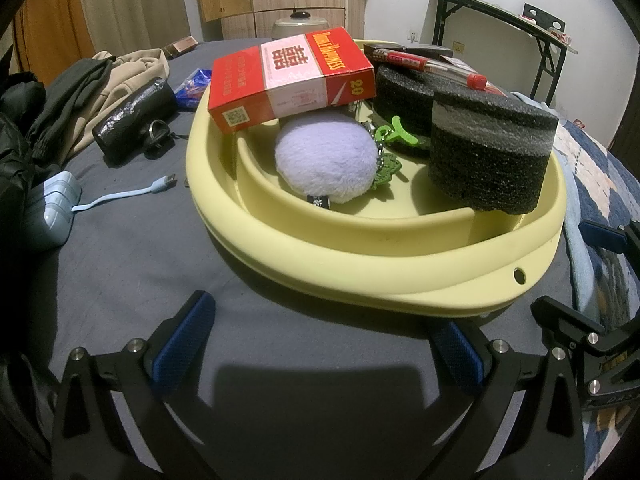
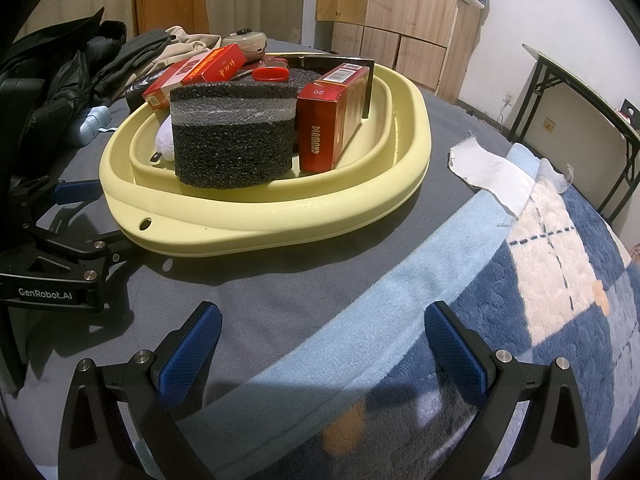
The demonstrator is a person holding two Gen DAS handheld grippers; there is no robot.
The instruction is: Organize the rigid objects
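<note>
A pale yellow basin (image 1: 360, 252) (image 2: 280, 216) sits on a grey sheet. It holds a red cigarette box (image 1: 292, 76), a lilac plush ball (image 1: 326, 156), two black foam blocks (image 1: 490, 148) (image 2: 234, 136), a green keychain (image 1: 394, 132), pens (image 1: 432, 65) and a red DIAMOND box (image 2: 334, 120). My left gripper (image 1: 322, 346) is open and empty, just in front of the basin's near rim. My right gripper (image 2: 322, 344) is open and empty, over the sheet and a blue blanket, short of the basin. Its fingers (image 1: 604, 236) show at the right of the left wrist view.
Left of the basin lie a black pouch (image 1: 134, 122), a pale blue charger with cable (image 1: 56, 204), a blue packet (image 1: 194, 82) and piled clothes (image 1: 80, 92). A blue-and-white blanket (image 2: 560, 280) and white cloth (image 2: 492, 172) lie right. A folding table (image 1: 504, 28) stands behind.
</note>
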